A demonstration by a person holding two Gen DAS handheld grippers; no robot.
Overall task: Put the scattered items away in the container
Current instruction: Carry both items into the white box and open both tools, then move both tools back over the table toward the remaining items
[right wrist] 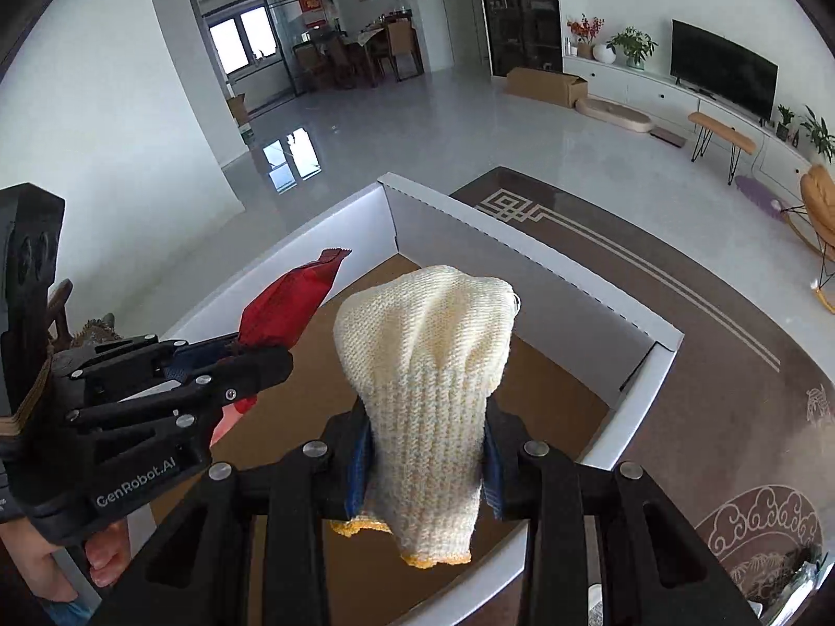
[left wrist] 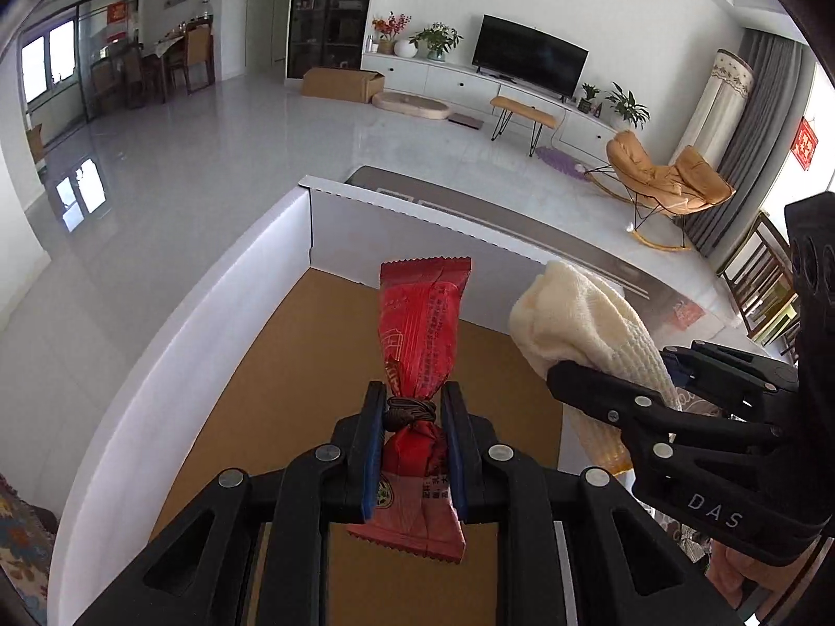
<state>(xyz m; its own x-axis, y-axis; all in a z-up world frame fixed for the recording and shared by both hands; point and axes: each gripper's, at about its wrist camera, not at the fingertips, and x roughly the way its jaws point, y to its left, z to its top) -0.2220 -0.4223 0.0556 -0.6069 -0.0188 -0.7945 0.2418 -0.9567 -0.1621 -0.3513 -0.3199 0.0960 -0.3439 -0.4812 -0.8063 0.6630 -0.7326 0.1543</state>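
Observation:
My left gripper (left wrist: pixel 413 420) is shut on a red snack packet (left wrist: pixel 420 334) tied around its middle with a brown cord, held above the brown floor of a white-walled cardboard box (left wrist: pixel 219 313). My right gripper (right wrist: pixel 425 448) is shut on a cream knitted glove (right wrist: pixel 425 344) with a yellow cuff, also over the box (right wrist: pixel 527 240). In the right wrist view the left gripper (right wrist: pixel 271 352) and its red packet (right wrist: pixel 292 300) sit at the left; in the left wrist view the right gripper (left wrist: pixel 566 375) with the glove (left wrist: pixel 584 313) is at the right.
The box stands on a brown table with pale line patterns (right wrist: pixel 704 365). A hand (right wrist: pixel 104 548) grips the left tool. Beyond lie a glossy grey floor, a TV unit (left wrist: pixel 527 60), a cardboard carton (left wrist: pixel 339 84) and an orange rocking chair (left wrist: pixel 663 177).

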